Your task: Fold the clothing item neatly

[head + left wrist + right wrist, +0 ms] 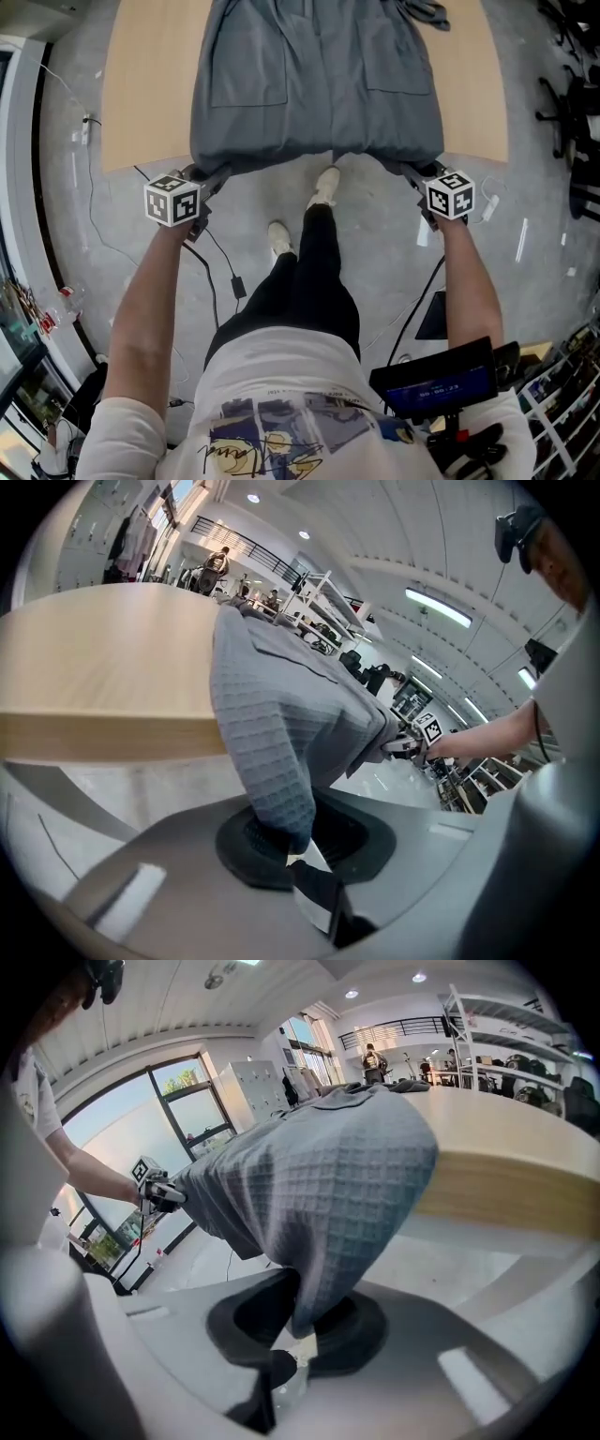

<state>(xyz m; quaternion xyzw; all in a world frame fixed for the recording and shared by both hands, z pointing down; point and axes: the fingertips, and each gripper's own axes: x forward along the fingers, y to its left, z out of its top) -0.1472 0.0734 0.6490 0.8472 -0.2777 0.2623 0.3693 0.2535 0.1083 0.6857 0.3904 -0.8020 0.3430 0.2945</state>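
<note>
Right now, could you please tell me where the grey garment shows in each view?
Head view: garment top centre on the table, hem corners pinched by the left gripper and right gripper.
Left gripper view: garment at centre, hanging from the table edge into the jaws.
Right gripper view: garment at centre, hanging into the jaws likewise.
Shared landmark: the table's pale wooden edge.

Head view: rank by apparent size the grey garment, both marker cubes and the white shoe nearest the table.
1. grey garment
2. left marker cube and right marker cube: about equal
3. white shoe, though farther away
</note>
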